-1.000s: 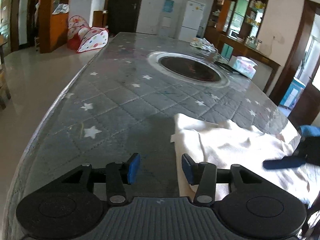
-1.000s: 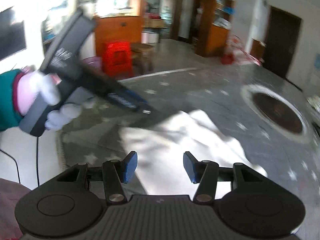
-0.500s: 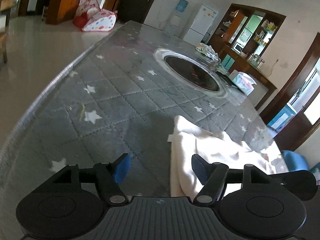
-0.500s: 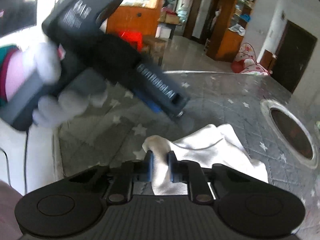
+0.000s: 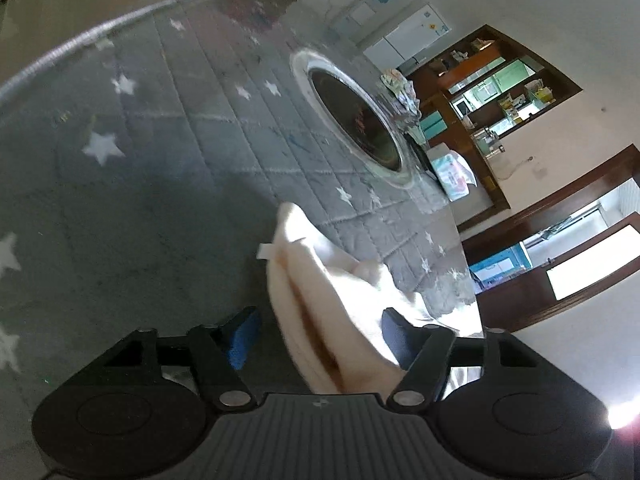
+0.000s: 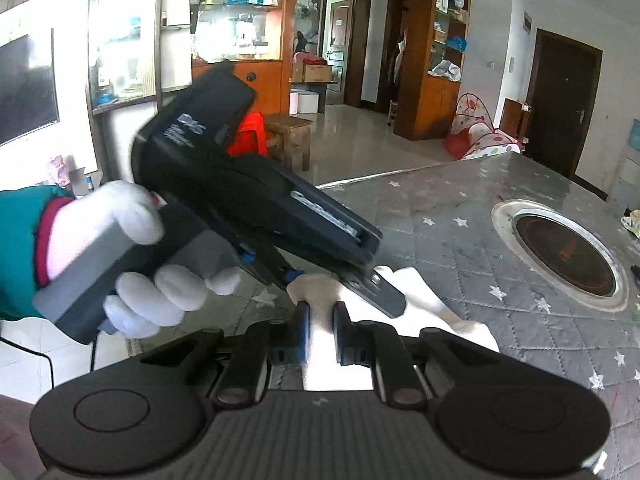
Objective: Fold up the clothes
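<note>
- On the far left of my right wrist view, my left hand (image 6: pixel 132 256), in a white glove with a teal sleeve behind it, grips the handle of my left gripper (image 6: pixel 340 280), whose dark body slants down toward the cloth.
- Seen from its own camera, my left gripper (image 5: pixel 316 338) has its jaws spread wide, one blue pad on each side of the cream garment (image 5: pixel 320 300); the cloth passes between them, and I cannot tell whether either pad touches it.
- The garment lies bunched in layered folds, its edge running up from between those fingers across the grey quilted table cover (image 5: pixel 160 184) with white stars.
- In the middle of my right wrist view, my right gripper (image 6: pixel 321 334) has its jaws drawn narrow and pinches a raised fold of the garment (image 6: pixel 420 300) between its blue pads.
- The tip of the left gripper sits just above and behind that pinched fold.
- To the right, the rest of the cloth spreads flat on the cover, well short of the round metal-rimmed hob (image 6: pixel 560 256) set into the table.
</note>
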`<state>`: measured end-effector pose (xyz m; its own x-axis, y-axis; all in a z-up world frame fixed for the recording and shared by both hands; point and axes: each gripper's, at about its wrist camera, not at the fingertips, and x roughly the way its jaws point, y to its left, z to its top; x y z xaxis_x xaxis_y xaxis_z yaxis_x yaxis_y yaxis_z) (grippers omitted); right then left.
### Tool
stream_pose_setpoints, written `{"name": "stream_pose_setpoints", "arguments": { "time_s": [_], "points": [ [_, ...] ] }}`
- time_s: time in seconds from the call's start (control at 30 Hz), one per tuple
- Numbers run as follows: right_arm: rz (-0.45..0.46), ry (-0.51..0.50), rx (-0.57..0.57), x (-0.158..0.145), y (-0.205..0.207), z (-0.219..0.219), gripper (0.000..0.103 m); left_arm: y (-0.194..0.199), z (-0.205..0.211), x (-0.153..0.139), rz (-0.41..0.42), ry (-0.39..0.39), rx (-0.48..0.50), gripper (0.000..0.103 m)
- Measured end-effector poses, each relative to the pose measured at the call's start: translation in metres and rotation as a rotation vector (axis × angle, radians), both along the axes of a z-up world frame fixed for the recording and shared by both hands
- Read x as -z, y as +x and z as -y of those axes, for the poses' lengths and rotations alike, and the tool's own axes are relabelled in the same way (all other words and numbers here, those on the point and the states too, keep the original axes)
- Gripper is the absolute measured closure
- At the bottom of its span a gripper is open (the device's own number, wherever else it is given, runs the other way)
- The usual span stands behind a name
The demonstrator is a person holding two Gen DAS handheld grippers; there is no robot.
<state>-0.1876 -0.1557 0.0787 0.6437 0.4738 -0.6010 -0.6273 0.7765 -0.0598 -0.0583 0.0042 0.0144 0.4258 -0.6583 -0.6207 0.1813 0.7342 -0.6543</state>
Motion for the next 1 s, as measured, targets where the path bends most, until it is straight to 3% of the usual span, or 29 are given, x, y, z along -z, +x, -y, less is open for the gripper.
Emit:
{"name": "stream_pose_setpoints", "arguments": {
  "time_s": [0.03, 0.1, 0.27, 0.37, 0.57, 0.83, 1.0],
  "points": [
    [-0.001, 0.002, -0.002, 0.000, -0.001, 0.000, 0.092, 0.001, 0.002, 0.002, -0.014, -0.015, 0.002, 0.052],
    [-0.006, 0.004, -0.009, 0.002, -0.003, 0.000, 0.092, 0.004, 0.006, 0.005, -0.043, -0.045, 0.005, 0.073],
    [-0.027, -0.007, -0.024, 0.009, -0.006, -0.003, 0.091, 0.006, 0.010, 0.010, -0.052, -0.052, 0.007, 0.084],
    [-0.040, 0.012, -0.016, 0.007, -0.006, 0.004, 0.084, 0.006, 0.010, 0.010, -0.045, -0.042, 0.010, 0.085],
    [-0.045, 0.034, 0.102, 0.000, -0.010, 0.047, 0.082, 0.005, 0.010, 0.010, -0.039, -0.033, 0.011, 0.085],
    [-0.100, 0.021, 0.451, 0.023, -0.007, 0.145, 0.070, 0.002, 0.015, 0.007, -0.012, -0.001, 0.022, 0.085],
    [-0.174, 0.139, 0.603, 0.042, -0.003, 0.199, 0.065, 0.001, 0.018, 0.004, 0.003, 0.026, 0.029, 0.085]
  ]
}}
